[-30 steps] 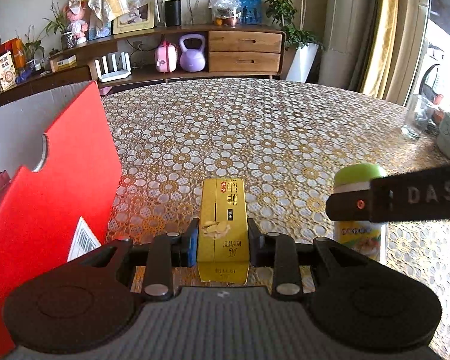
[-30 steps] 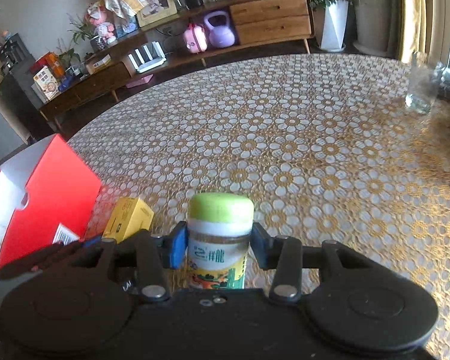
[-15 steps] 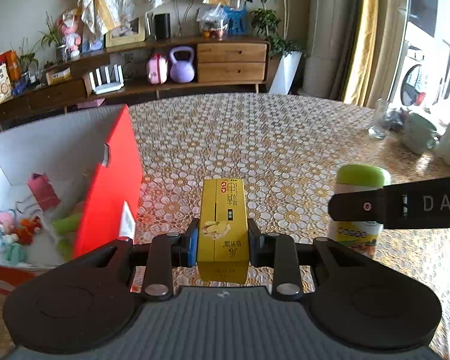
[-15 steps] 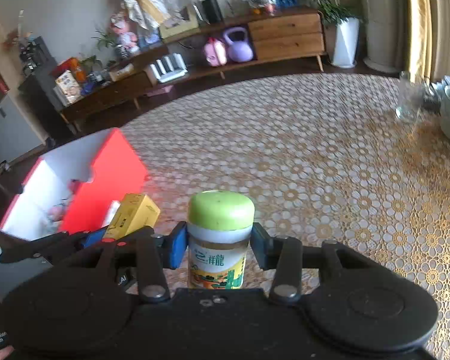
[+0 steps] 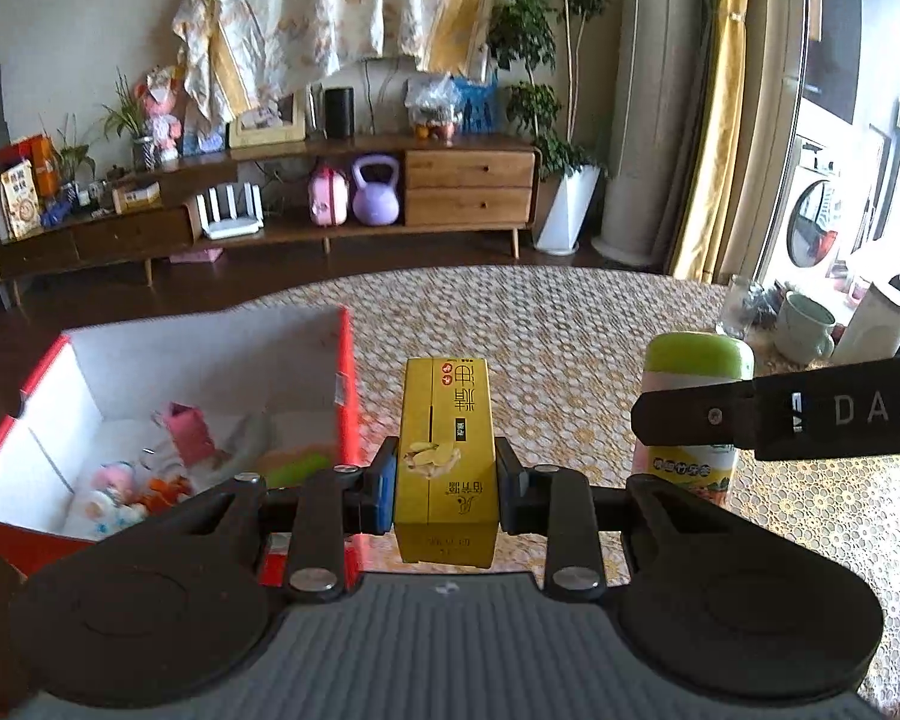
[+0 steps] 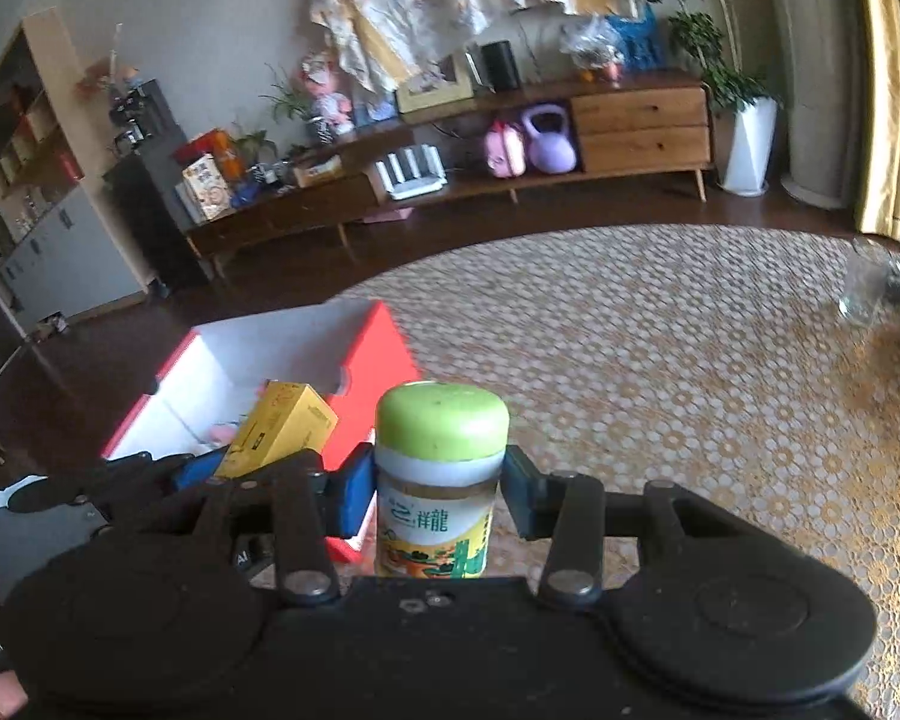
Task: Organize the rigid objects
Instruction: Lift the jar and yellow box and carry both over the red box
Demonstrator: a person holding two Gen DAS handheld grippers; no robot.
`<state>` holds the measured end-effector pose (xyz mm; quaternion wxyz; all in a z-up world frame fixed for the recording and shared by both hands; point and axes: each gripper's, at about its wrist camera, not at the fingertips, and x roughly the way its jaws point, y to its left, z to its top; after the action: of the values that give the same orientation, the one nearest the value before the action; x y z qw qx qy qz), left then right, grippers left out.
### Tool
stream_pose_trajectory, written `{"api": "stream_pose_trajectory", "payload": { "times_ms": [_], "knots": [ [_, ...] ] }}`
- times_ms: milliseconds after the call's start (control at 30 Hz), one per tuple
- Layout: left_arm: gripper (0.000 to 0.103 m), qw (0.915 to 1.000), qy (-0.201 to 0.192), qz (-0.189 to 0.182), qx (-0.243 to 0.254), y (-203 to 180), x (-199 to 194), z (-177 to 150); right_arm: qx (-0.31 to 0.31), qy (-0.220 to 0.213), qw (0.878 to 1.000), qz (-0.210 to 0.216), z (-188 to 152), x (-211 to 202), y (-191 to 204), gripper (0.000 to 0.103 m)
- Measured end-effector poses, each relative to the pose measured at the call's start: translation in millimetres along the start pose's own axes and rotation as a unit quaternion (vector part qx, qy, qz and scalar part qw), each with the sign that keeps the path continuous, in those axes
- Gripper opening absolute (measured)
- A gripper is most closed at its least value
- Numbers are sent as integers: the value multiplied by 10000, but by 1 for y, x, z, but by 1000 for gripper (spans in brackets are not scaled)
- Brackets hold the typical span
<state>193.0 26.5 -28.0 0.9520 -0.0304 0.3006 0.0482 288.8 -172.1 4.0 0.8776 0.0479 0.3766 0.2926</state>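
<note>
My left gripper is clamped on a yellow carton printed with Chinese characters I can't make out, held above the lace tablecloth. My right gripper squeezes a green-capped jar whose label also carries Chinese writing; its finger reads "DAS" in the left view. Just left of the carton sits a red box, open-topped, with small toys inside. A glass and a mug stand near the far right edge; the tabletop ahead lies open.
</note>
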Motion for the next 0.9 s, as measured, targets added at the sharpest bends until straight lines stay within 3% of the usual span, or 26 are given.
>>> {"api": "stream_pose_trajectory", "payload": {
  "times_ms": [400, 900],
  "knots": [
    [30, 9988, -209, 314, -303, 75, -31, 8, -495, 47, 9986, 191, 17, 30, 67, 43],
    [30, 9948, 33, 941, -387, 174, -6, 8, -939, 275, 9947, 327, 27, 92, 127, 44]
  ]
}}
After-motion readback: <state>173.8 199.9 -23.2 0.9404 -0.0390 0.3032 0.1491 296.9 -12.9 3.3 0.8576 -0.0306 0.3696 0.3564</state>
